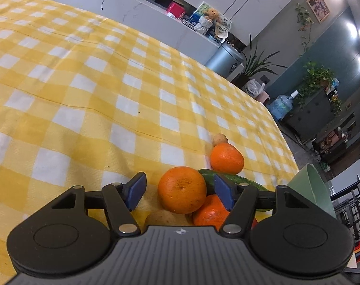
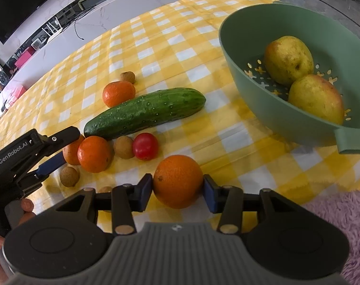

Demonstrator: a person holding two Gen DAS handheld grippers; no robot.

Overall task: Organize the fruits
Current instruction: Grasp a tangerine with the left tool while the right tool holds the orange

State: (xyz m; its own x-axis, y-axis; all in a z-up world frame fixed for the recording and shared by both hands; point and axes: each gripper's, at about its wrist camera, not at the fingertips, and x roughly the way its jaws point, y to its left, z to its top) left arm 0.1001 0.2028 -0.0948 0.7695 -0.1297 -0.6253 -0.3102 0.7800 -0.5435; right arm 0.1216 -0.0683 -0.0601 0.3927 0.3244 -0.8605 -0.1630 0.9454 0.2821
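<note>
The right claw (image 2: 178, 191) had clamped its blue pads (image 2: 145, 191) against both sides of a large orange (image 2: 178, 181) near the table's (image 2: 156, 35) front edge, with the fruit sitting squarely between the fingers. Whether the orange rested on the yellow-checked cloth (image 2: 239, 140) or hung just above it could not be told. Beyond it lay a red tomato (image 2: 145, 146) touching a small brown fruit (image 2: 123, 146), and behind them a cucumber (image 2: 144, 112) stretched slantwise across the cloth. A green colander bowl (image 2: 241, 54) stood toward the table's right side, holding two yellow-green pears (image 2: 288, 59) that touched each other.

The left claw (image 1: 178, 190) was spread wide and gripped nothing. A tangerine (image 1: 182, 190) lay in the gap between its fingers, apart from the left pad (image 1: 136, 193), while the right pad overlapped a second tangerine (image 1: 210, 211) and the cucumber (image 1: 241, 180) in the left wrist view. A third tangerine (image 1: 227, 158) sat past the cucumber, with a small brown fruit (image 1: 219, 139) just behind it.
</note>
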